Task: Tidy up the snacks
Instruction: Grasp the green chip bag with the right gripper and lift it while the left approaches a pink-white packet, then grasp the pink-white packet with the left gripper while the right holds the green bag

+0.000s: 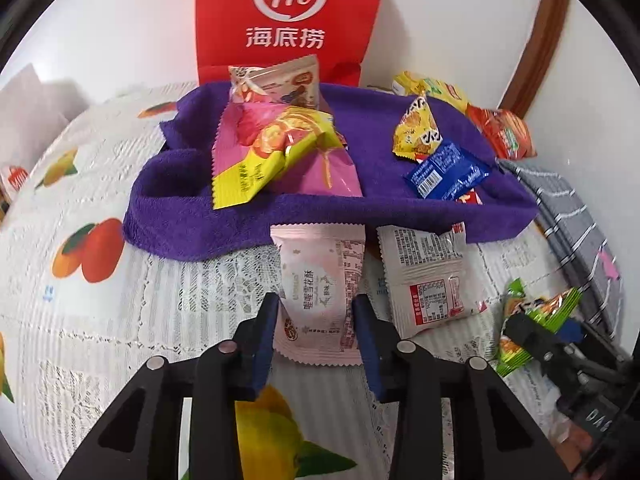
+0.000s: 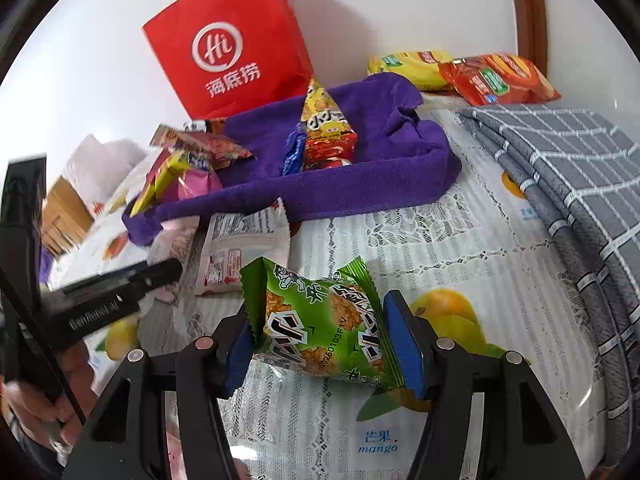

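Left wrist view: the left gripper [image 1: 316, 312] closes its blue pads on the pale pink snack packet [image 1: 316, 292], which lies on the fruit-print tablecloth [image 1: 120, 320] with its far end touching the near hem of the purple towel [image 1: 192, 232]. Just right of it lies a white packet [image 1: 424, 280], its far corner tucked against the same hem. On the towel rest a pink-and-yellow packet [image 1: 276, 152], a yellow packet [image 1: 420, 128] and a blue packet [image 1: 448, 172]; a red paper bag [image 1: 288, 16] stands behind the towel.

Right wrist view: the right gripper [image 2: 324, 344] clasps a green snack packet [image 2: 320, 328] by both sides, in front of the towel [image 2: 360, 188] and apart from it. Only this view shows the tablecloth [image 2: 400, 248] bare between the green packet and the towel's near hem, and the grey checked cloth [image 2: 560, 168] bordering the towel's right end; behind that end lie a yellow bag [image 2: 404, 66] and an orange-red bag [image 2: 496, 80].
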